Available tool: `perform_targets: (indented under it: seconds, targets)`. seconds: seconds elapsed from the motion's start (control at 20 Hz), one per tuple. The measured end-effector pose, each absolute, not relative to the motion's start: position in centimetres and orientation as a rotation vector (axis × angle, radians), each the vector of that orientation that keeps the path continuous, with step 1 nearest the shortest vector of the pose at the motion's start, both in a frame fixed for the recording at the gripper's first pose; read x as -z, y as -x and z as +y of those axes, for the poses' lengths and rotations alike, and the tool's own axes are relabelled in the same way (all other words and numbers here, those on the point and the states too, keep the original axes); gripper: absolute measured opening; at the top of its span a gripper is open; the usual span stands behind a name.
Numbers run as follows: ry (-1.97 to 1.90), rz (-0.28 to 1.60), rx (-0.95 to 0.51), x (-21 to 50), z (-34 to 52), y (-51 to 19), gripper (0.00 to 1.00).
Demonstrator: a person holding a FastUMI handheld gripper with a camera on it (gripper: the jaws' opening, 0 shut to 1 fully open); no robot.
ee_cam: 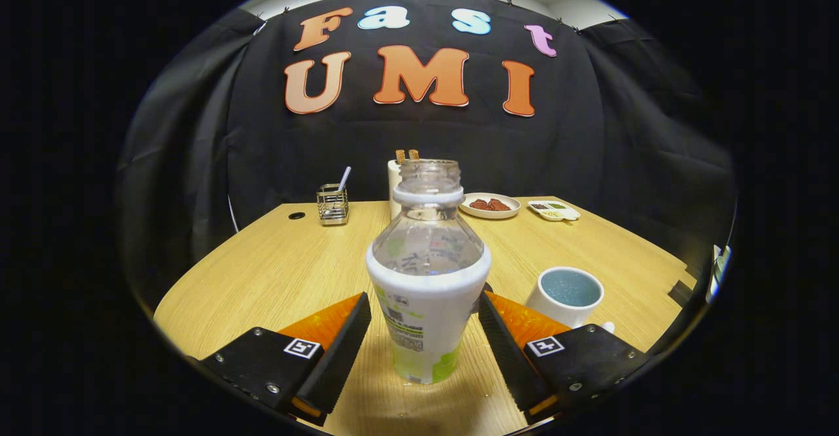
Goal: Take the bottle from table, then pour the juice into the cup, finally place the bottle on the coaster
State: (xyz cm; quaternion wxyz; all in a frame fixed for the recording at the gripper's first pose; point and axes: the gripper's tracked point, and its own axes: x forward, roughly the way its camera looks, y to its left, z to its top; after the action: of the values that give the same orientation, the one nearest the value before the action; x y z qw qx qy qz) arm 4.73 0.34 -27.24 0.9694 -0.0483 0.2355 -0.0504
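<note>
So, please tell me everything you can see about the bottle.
The bottle is clear plastic with a white and green label sleeve around its lower body. It has no cap; its mouth is open. It stands upright on the table, between the fingers of the open gripper, which appear not to press it. The cup stands apart beside it.

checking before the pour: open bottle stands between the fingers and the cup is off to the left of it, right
Not quite. The gripper view shows the cup to the right of the bottle, by the right finger, not the left. The rest holds: the bottle is uncapped and stands between the fingers of the open gripper.
</note>
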Motion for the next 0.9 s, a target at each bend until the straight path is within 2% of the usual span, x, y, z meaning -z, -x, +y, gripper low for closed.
perform_targets:
  seconds: [0.1, 0.2, 0.25, 0.3, 0.35, 0.55, 0.9]
  targets:
    - [0.107, 0.481, 0.110, 27.8, 0.1, -4.9, 0.99]
    - [0.119, 0.486, 0.113, 28.2, 0.0, -4.9, 0.94]
    - [0.129, 0.481, 0.113, 28.3, -0.1, -5.0, 0.85]
    - [0.127, 0.469, 0.118, 28.3, -0.1, -5.5, 0.79]
    - [0.108, 0.465, 0.123, 28.0, -0.1, -5.0, 0.67]
    - [0.088, 0.479, 0.106, 28.0, 0.3, -5.0, 0.49]
    - [-0.125, 0.396, 0.086, 23.2, 1.4, -5.1, 0.49]
